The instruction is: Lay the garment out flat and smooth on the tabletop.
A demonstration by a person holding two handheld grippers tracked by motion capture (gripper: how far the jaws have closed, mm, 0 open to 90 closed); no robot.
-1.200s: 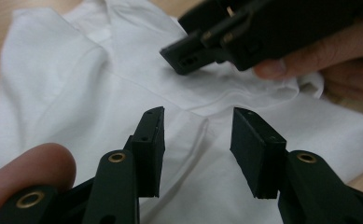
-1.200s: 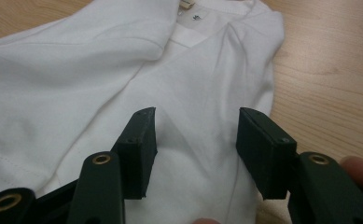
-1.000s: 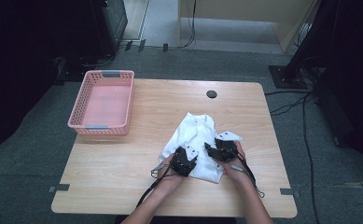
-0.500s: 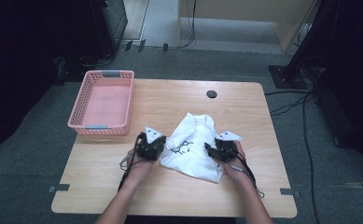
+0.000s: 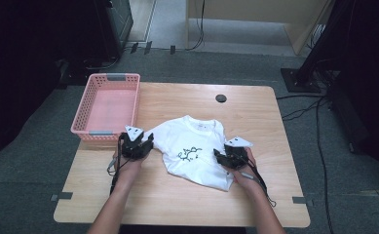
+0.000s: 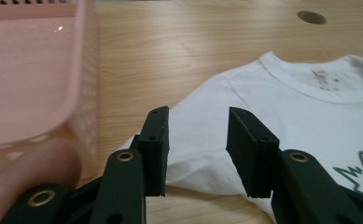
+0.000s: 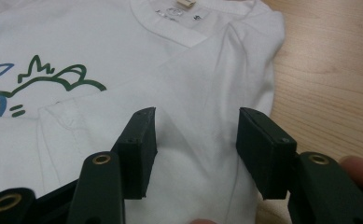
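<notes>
T-shirt (image 5: 194, 148) flat on worktop (image 5: 255, 112), collar away from person, between both tongs. Left tongs (image 5: 147, 141) just opened, apart at sleeve edge, nothing gripped. Right tongs (image 5: 217, 157) apart over right side, cloth between, unpinched.

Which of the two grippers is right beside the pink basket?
The left gripper, at the shirt's sleeve edge, sits just in front of the pink basket. The right gripper is over the shirt's far side, well away from it.
</notes>
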